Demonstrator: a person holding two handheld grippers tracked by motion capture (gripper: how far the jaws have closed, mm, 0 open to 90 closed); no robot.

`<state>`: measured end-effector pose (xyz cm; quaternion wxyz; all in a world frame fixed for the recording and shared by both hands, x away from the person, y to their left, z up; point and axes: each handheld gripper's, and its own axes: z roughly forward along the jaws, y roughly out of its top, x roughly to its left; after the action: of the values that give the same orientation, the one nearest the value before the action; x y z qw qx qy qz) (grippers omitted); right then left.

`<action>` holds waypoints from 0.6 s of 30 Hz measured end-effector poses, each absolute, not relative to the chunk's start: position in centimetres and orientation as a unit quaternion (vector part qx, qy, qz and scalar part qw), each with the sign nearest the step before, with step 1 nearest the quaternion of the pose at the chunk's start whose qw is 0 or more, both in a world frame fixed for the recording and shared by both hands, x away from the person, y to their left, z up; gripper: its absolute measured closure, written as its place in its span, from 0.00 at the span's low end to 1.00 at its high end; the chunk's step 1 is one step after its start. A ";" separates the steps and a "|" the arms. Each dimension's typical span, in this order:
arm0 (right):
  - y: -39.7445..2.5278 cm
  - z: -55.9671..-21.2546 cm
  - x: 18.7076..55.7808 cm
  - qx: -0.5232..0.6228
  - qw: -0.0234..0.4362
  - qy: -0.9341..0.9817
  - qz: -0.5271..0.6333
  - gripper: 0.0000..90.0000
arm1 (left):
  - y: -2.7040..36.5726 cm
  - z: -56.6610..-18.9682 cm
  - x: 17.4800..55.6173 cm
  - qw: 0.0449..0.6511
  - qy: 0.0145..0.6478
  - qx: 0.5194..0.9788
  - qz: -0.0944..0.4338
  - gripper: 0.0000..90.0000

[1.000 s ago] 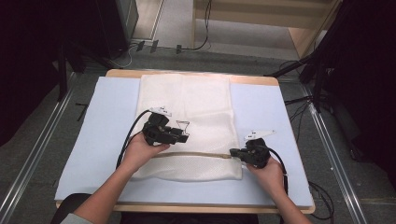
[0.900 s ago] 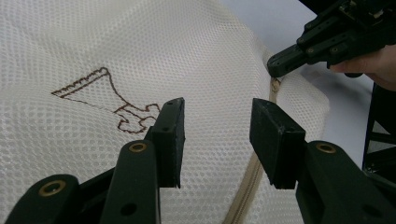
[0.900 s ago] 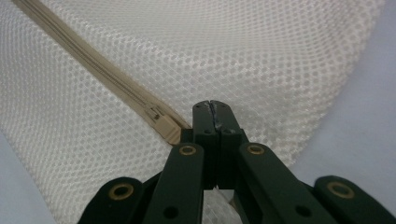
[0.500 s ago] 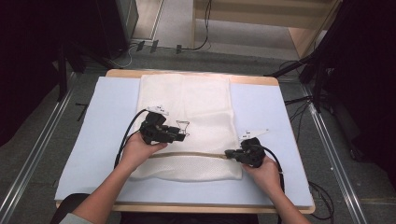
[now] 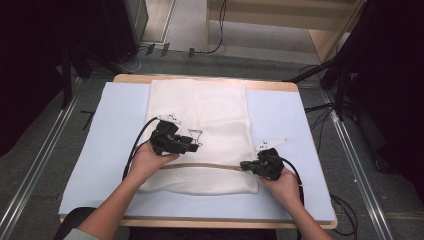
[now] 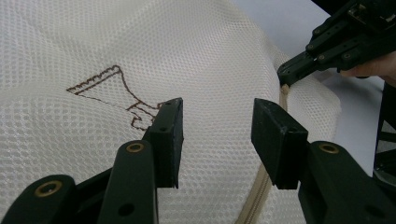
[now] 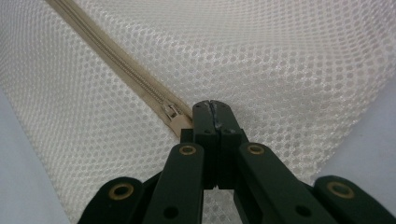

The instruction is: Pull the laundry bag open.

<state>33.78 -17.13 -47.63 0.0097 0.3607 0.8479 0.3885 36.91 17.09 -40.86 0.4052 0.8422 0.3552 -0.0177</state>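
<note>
Two grippers at a mesh bag's zipper

Mesh bag (image 5: 200,130) lies flat mid-table; right gripper (image 7: 215,109) is clamped tight, seemingly on the zipper pull (image 7: 176,117); left gripper (image 6: 217,135) hovers over the mesh, jaws spread wide

Bare blue mat (image 5: 110,135) flanks the mesh bag (image 5: 210,115), free for passing.

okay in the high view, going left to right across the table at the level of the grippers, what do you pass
Blue mat → left gripper over the white mesh bag → beige zipper → right gripper shut at the zipper's end → blue mat again.
</note>
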 end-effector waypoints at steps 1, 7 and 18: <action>-17.1 -47.7 33.8 0.358 0.014 0.849 0.389 1.00 | 17.1 -40.9 36.9 0.405 0.356 0.842 -0.017 0.61; -17.2 -47.8 34.2 0.381 -0.028 0.834 0.399 1.00 | 17.0 -41.0 37.0 0.402 0.356 0.843 -0.017 0.61; -16.5 -47.2 33.5 0.350 -0.043 0.844 0.405 1.00 | 17.1 -41.0 36.9 0.405 0.354 0.843 -0.017 0.61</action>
<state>33.54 -16.47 -47.18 -0.0433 0.3503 0.8436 0.4046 36.89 17.09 -40.96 0.4046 0.8432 0.3535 -0.0167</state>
